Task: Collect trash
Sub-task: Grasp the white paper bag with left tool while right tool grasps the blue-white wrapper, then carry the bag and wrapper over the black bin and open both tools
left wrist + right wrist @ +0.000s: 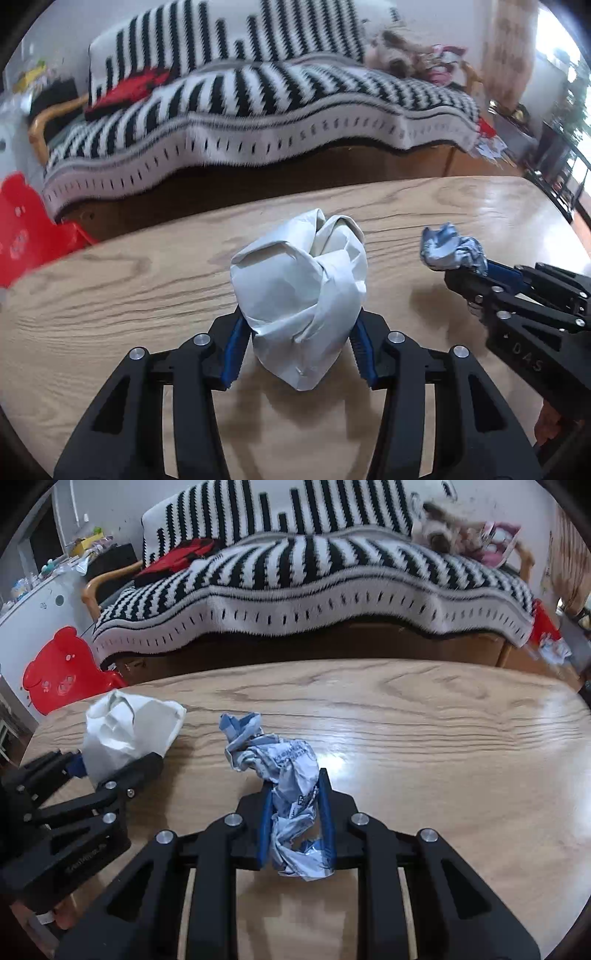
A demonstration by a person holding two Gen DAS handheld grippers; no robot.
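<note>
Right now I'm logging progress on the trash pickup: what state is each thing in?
Left gripper: shut on the white paper ball.
White paper ball: crumpled, gripped.
Right gripper: shut on the blue printed wrapper.
Blue printed wrapper: crumpled, gripped.
Wooden table: glossy.

right gripper point(458, 271) | body embossed "DAS" | other print illegible

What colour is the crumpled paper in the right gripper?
Pale blue crumpled paper with dark print, clearest in the right wrist view.
</note>
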